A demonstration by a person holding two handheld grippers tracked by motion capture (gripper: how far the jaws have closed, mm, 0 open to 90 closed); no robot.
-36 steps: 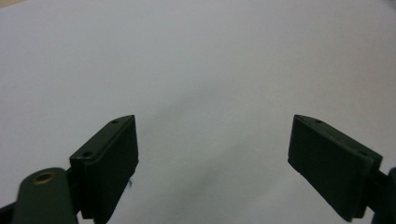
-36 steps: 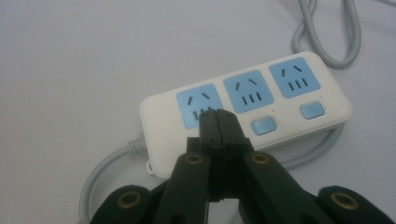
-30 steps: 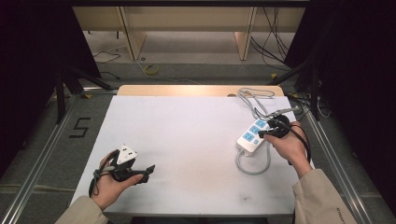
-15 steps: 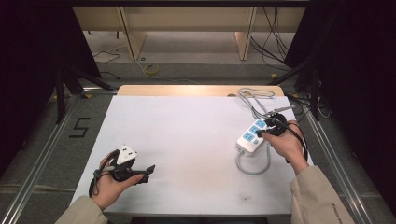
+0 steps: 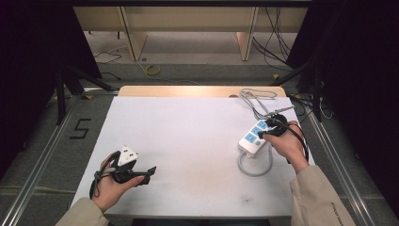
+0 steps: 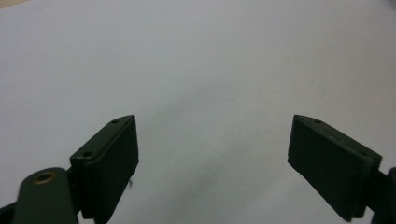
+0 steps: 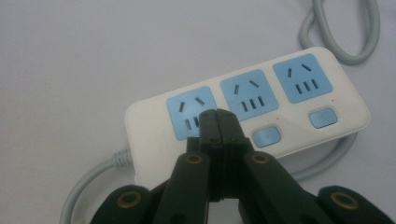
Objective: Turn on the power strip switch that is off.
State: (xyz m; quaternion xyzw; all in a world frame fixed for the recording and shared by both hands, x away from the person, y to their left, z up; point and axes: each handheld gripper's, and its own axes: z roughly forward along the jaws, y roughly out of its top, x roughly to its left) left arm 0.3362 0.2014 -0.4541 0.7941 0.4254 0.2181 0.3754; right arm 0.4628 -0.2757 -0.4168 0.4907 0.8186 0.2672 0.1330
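Broadly, a white counter (image 5: 188,141) carries the work, with a person's forearms coming in from its near edge. Toward the counter's right side lies a white power strip (image 5: 254,135) with three blue sockets and blue switches, set at a slant; its grey cable (image 5: 256,167) loops off the near end and a further run of cable lies coiled beyond the far end.

The right tongs (image 7: 218,114) sit over the strip with the jaws pressed fully together, nothing between them. In the right gripper view their joined tips lie at the lower edge of the end socket nearest the cable outlet, just beside the first blue switch (image 7: 266,136); whether the tips actually press on the strip I cannot tell.

The left tongs (image 6: 212,154) rest well apart from the strip, near the counter's front left corner. Their jaws stand wide open over bare white surface, holding and touching nothing.
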